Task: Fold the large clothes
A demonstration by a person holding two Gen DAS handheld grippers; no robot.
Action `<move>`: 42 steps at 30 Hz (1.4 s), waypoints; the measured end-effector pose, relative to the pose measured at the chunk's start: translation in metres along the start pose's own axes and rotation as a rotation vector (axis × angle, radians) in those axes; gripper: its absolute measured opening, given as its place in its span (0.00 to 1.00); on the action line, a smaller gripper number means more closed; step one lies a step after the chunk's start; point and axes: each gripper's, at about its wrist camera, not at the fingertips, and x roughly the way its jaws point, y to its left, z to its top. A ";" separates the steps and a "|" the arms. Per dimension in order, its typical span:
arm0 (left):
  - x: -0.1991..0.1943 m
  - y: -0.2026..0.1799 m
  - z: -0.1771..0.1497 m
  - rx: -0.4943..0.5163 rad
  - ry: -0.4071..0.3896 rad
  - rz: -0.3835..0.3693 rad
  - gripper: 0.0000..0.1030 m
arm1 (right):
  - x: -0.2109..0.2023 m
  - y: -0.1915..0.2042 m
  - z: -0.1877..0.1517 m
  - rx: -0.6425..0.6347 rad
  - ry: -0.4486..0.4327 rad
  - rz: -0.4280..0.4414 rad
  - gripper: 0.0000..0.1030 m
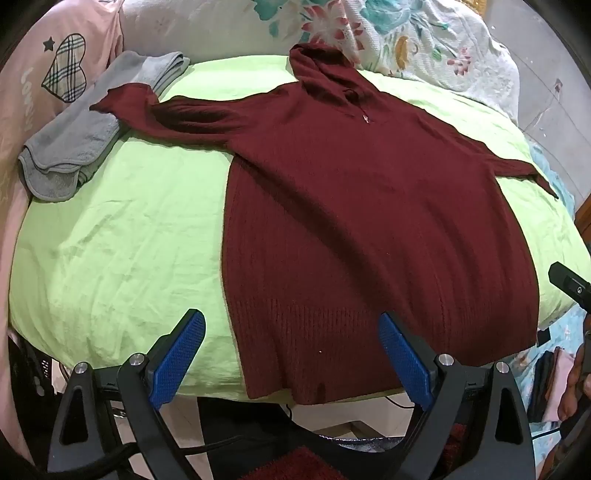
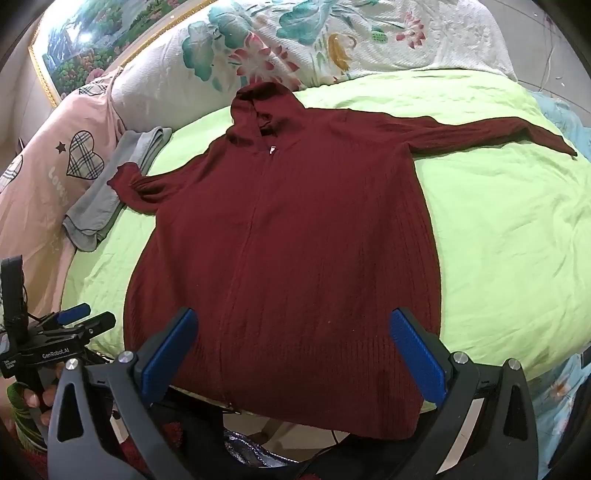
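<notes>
A dark red knitted hooded cardigan point(image 1: 362, 206) lies spread flat, front up, on a lime green sheet point(image 1: 122, 240), hood toward the pillows and both sleeves stretched out sideways. Its hem hangs slightly over the near edge. My left gripper point(image 1: 291, 332) hovers open above the hem's left part, blue pads wide apart, nothing between them. In the right wrist view the same cardigan point(image 2: 295, 229) fills the middle, and my right gripper point(image 2: 293, 332) stands open over the hem. The left gripper point(image 2: 79, 317) also shows at the lower left, held by a hand.
A folded grey towel point(image 1: 77, 136) lies at the far left, under the left sleeve's cuff. A pink pillow point(image 1: 48, 81) with a plaid heart and a floral quilt point(image 1: 388, 33) line the far side. A framed picture point(image 2: 92, 40) hangs behind. Cables and floor show below the near edge.
</notes>
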 end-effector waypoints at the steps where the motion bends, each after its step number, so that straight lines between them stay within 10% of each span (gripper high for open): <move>1: 0.000 -0.001 0.000 0.000 0.002 0.003 0.92 | 0.000 0.000 0.000 0.000 0.001 -0.001 1.00; 21: -0.010 -0.006 0.004 0.002 0.000 -0.017 0.92 | -0.001 0.001 -0.002 -0.003 0.000 0.006 1.00; 31: -0.053 -0.026 0.012 0.074 -0.217 -0.052 0.93 | -0.013 0.028 -0.005 -0.110 -0.075 0.068 1.00; 42: -0.058 -0.039 0.013 0.113 -0.199 -0.072 0.93 | -0.011 0.032 -0.004 -0.126 -0.071 0.046 1.00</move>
